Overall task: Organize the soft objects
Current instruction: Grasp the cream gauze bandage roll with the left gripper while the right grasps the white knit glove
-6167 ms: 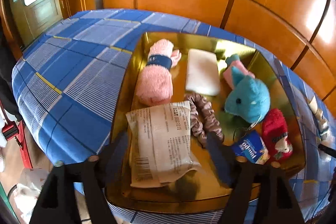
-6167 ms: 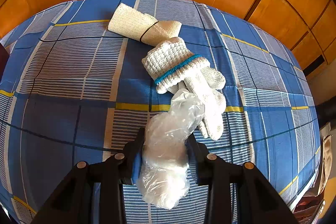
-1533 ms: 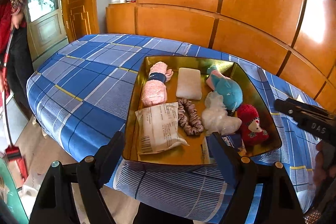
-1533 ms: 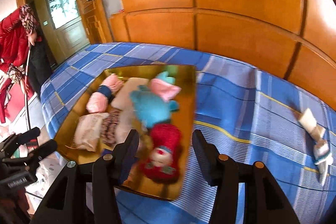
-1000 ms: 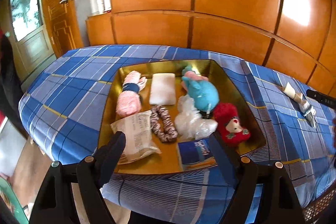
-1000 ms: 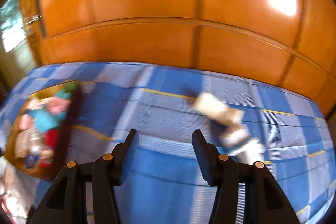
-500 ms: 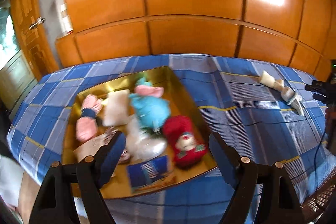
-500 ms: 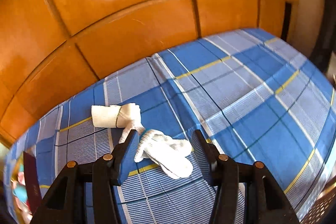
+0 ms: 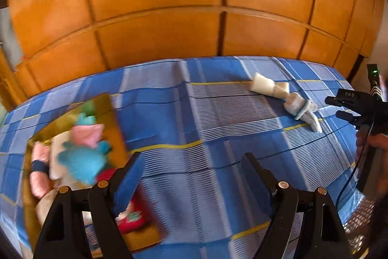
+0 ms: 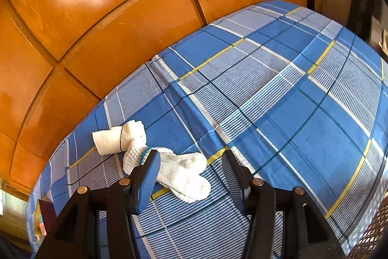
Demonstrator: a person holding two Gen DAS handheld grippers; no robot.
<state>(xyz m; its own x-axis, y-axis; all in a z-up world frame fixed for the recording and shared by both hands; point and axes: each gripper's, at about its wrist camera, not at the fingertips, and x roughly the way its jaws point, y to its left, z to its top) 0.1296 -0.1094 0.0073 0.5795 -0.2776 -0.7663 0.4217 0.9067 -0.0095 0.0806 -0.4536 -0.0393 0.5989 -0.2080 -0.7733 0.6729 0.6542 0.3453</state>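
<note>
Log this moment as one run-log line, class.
left gripper: open, empty | right gripper: open, over white knitted gloves | rolled white cloth: beside gloves | gold tray: filled

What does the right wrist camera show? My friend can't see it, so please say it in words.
The open right gripper hangs empty over white knitted gloves on a blue plaid cloth. A rolled white towel lies touching the gloves' far end, and orange wooden panels stand behind.

Glossy orange-brown wood panelling fills the wall behind, split by dark grooves into large rectangles, with bright patches of light glaring off it. A blue, white and yellow checked cloth covers the surface, reaching the panelling along its far edge.
</note>
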